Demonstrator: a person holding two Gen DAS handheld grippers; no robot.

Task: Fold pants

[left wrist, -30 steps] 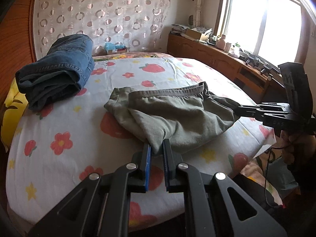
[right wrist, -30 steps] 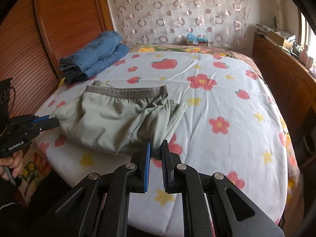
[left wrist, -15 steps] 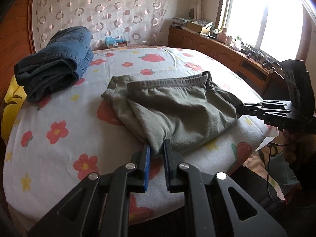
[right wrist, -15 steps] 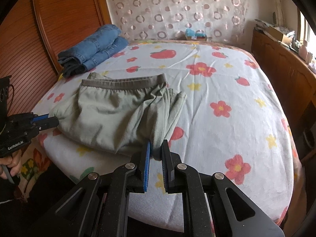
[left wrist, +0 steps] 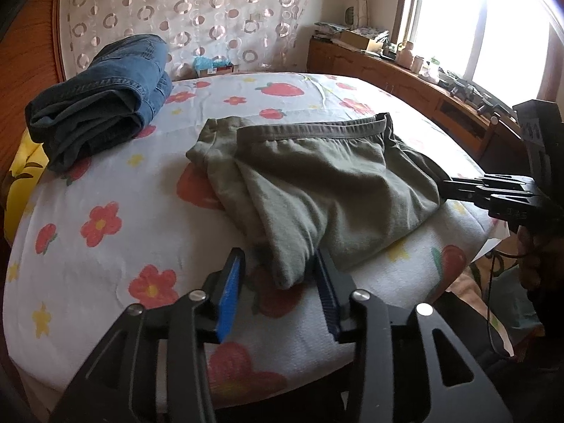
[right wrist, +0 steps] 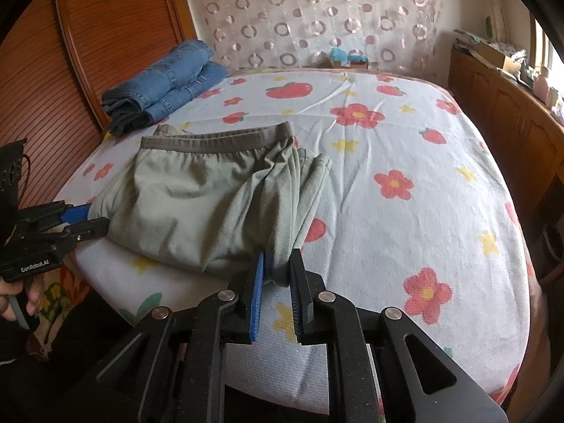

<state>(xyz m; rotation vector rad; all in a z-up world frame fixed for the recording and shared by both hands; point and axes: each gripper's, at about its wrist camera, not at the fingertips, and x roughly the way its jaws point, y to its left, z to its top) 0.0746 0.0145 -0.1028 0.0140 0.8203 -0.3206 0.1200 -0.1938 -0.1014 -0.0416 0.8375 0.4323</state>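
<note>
The olive pants point(left wrist: 328, 190) are laid folded at the near edge of the bed point(right wrist: 423, 148), long axis running left to right. A corner lies loose between the opening fingers of the left gripper point(left wrist: 280, 275); the opposite corner is clenched by the right gripper point(right wrist: 276, 275).
</note>
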